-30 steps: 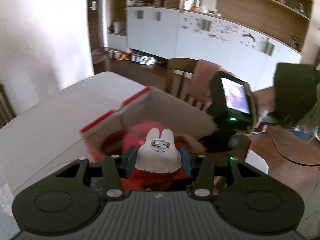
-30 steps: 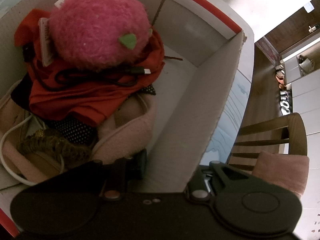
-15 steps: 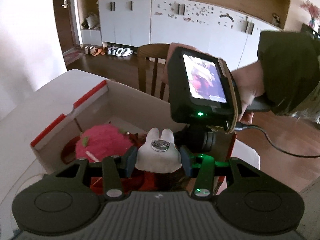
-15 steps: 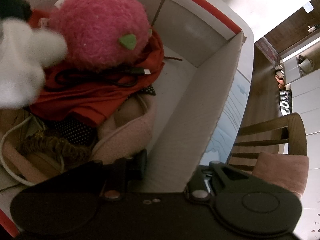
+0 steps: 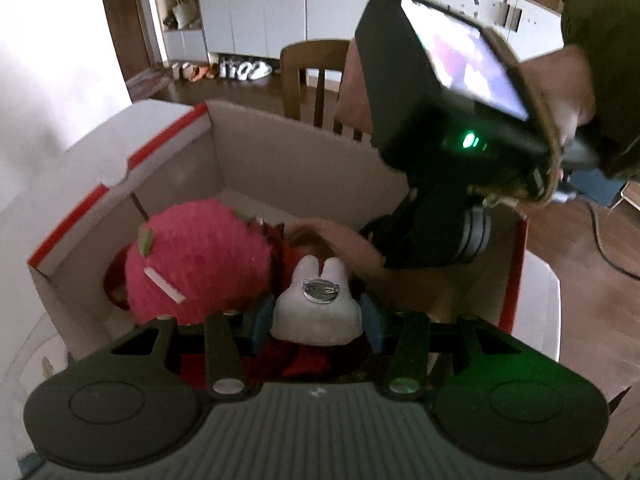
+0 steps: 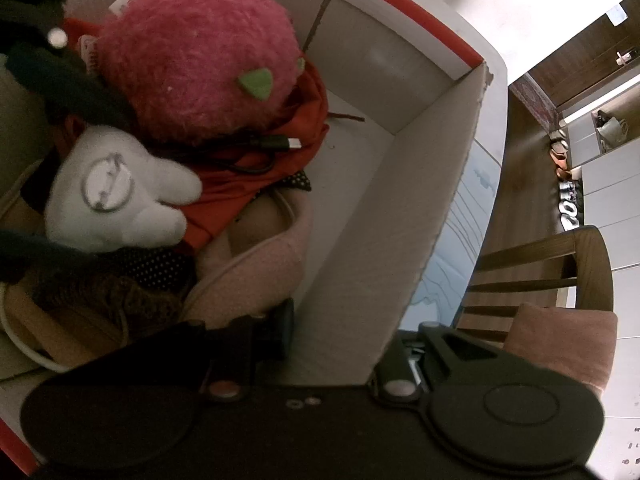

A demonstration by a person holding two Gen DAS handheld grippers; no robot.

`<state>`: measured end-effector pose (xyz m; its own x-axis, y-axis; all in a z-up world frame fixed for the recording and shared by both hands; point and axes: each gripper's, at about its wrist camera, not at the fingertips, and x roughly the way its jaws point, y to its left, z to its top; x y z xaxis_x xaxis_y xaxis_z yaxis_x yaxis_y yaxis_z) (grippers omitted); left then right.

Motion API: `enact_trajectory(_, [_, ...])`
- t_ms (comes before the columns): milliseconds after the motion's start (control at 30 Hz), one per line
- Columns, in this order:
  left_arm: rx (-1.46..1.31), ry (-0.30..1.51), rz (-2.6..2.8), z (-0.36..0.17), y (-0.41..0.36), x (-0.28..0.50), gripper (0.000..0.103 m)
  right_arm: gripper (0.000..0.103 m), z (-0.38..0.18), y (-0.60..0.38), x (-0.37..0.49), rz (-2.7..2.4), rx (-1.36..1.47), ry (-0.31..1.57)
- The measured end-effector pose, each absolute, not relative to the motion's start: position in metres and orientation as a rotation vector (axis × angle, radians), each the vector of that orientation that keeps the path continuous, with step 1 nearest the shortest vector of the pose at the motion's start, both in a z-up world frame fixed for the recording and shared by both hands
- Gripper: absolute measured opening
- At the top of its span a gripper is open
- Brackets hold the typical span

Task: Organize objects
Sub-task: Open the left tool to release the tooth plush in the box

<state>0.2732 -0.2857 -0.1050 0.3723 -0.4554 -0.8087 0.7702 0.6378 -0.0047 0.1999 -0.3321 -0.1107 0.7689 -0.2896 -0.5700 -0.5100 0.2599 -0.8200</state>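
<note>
left tongs (image 5: 318, 322) pinch a soft white plush (image 5: 316, 312) beside a fuzzy pink ball (image 5: 200, 256); right tongs (image 6: 340, 344) clamp the cardboard box wall (image 6: 384, 248).

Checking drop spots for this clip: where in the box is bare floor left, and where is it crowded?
Bare floor lies along the box wall that the right gripper clamps, between it and the red cloth. The other side is heaped: pink plush, cable, pink slipper. The left gripper holds the white plush there.

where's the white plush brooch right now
The white plush brooch sits clamped in the left gripper over the open cardboard box, just right of the pink plush ball.
</note>
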Motion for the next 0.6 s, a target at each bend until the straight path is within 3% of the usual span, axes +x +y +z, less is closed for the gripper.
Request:
enact_trajectory(300, [0.403,0.927,-0.825,-0.115,-0.283,0.276,0.054,0.018,-0.11,-0.332,0.197,0.167,-1.332,0.732])
enact_trajectory(433, [0.368,0.92,-0.828,-0.109,-0.279,0.275,0.072,0.019,-0.109,-0.332,0.196,0.167,-1.331,0.733])
enact_trajectory(600, [0.306,0.9,-0.813,-0.093,-0.262,0.269,0.076,0.019,-0.108,-0.331,0.195,0.17,-1.319,0.735])
